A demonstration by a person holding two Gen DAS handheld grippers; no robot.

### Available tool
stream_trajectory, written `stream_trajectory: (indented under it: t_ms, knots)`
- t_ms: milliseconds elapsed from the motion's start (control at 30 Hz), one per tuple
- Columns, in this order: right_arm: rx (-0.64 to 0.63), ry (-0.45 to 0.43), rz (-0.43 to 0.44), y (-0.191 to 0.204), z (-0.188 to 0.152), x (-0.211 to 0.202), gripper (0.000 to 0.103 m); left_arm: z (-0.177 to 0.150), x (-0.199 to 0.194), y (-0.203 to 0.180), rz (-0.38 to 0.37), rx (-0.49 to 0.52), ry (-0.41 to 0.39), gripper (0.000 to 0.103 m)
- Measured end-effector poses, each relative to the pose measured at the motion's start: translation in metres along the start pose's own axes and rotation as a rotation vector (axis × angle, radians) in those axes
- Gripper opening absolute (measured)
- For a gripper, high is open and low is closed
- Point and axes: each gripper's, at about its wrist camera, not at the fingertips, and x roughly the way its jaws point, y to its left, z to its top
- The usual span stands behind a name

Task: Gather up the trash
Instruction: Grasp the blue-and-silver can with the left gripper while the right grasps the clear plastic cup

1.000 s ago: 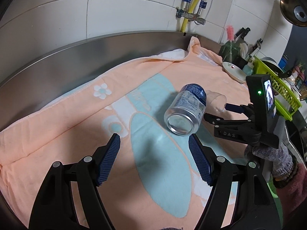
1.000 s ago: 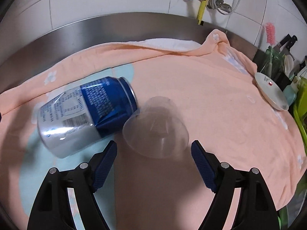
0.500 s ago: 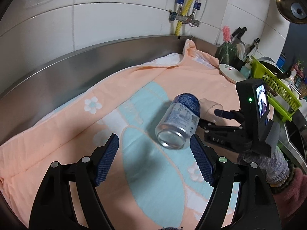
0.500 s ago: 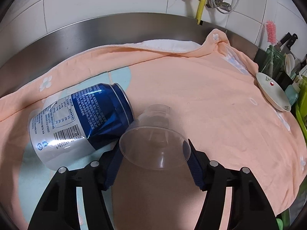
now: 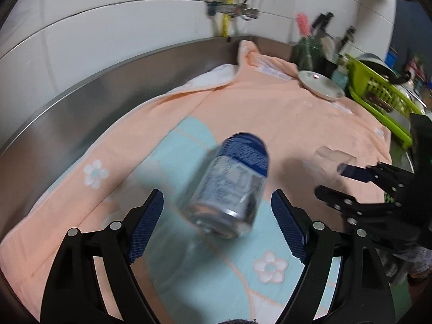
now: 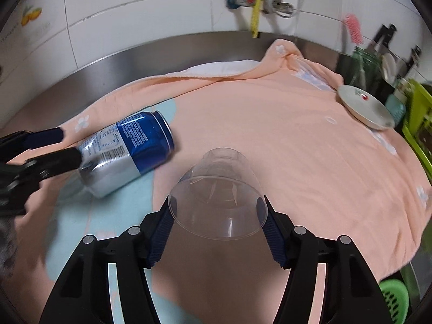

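A blue and silver drink can (image 5: 232, 186) lies on its side on the peach towel (image 5: 270, 113). My left gripper (image 5: 216, 224) is open, its fingers on either side of the can's near end. The can also shows in the right wrist view (image 6: 127, 156), with the left gripper's fingers (image 6: 40, 137) at its silver end. My right gripper (image 6: 217, 232) is shut on a clear plastic cup (image 6: 218, 197), held by its rim and lifted off the towel. In the left wrist view the cup (image 5: 332, 159) is a faint blur at the right gripper's fingers (image 5: 351, 172).
A steel backsplash (image 5: 113, 81) and white tiled wall run behind the towel. A white dish (image 6: 364, 108) sits at the towel's far right. A green dish rack (image 5: 378, 94), a jar with brushes (image 6: 361, 64) and wall taps (image 6: 253, 0) stand beyond. A green basket (image 6: 394, 302) is low right.
My right gripper has closed on the clear cup and lifted it away from the can. My left gripper has moved forward so its open fingers flank the can.
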Motion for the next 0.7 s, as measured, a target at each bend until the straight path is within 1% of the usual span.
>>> stream_trajectory:
  t_ms: [33, 67, 167, 300, 467, 700]
  knots:
    - [0.005, -0.004, -0.001, -0.002, -0.004, -0.005, 0.060, 0.002, 0.002, -0.003, 0.006, 0.016, -0.003, 0.086]
    - [0.015, -0.007, -0.003, -0.005, -0.009, -0.013, 0.060, 0.004, 0.006, -0.006, 0.002, 0.027, 0.000, 0.088]
    - [0.043, -0.022, -0.013, -0.013, -0.022, -0.032, 0.060, 0.008, 0.017, -0.013, 0.023, 0.065, 0.008, 0.088]
    - [0.090, -0.042, -0.032, -0.030, -0.044, -0.064, 0.060, 0.012, 0.033, -0.018, 0.028, 0.092, 0.035, 0.088]
    - [0.176, -0.054, -0.063, -0.059, -0.073, -0.100, 0.060, 0.016, 0.048, -0.025, 0.055, 0.137, 0.047, 0.088]
    - [0.270, -0.024, -0.159, -0.099, -0.121, -0.130, 0.060, 0.022, 0.065, -0.024, 0.060, 0.156, 0.081, 0.088]
